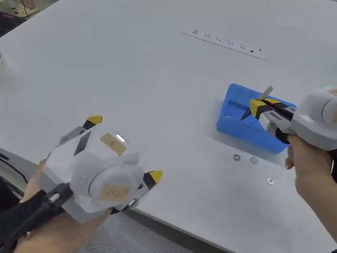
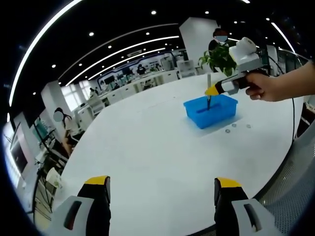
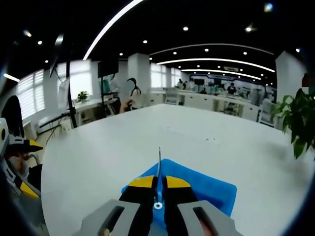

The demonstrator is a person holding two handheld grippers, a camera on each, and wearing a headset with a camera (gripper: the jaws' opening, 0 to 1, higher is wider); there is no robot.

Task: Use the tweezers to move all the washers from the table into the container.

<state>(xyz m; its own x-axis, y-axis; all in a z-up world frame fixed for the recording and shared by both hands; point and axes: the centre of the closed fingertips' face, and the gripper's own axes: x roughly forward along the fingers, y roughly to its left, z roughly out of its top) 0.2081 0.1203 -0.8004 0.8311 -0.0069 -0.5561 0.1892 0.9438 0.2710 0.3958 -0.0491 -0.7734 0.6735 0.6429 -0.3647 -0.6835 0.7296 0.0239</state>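
The blue container [image 1: 235,117] sits on the white table [image 1: 131,84] at the right. My right gripper [image 1: 258,107] hovers over it, shut on the metal tweezers [image 1: 266,94], whose tips point down into the container. In the right gripper view the tweezers [image 3: 159,162] stick out between the shut jaws above the container [image 3: 206,189]. Three small washers [image 1: 237,157] [image 1: 254,160] [image 1: 270,181] lie on the table just in front of the container. My left gripper [image 1: 125,148] is held open at the near left edge, far from them, with nothing between its jaws [image 2: 162,196].
A white power strip [image 1: 226,42] lies at the far side of the table. In the left gripper view the container [image 2: 210,110], right gripper [image 2: 221,88] and washers [image 2: 234,126] show across the table. A potted plant [image 2: 220,58] and office desks stand beyond.
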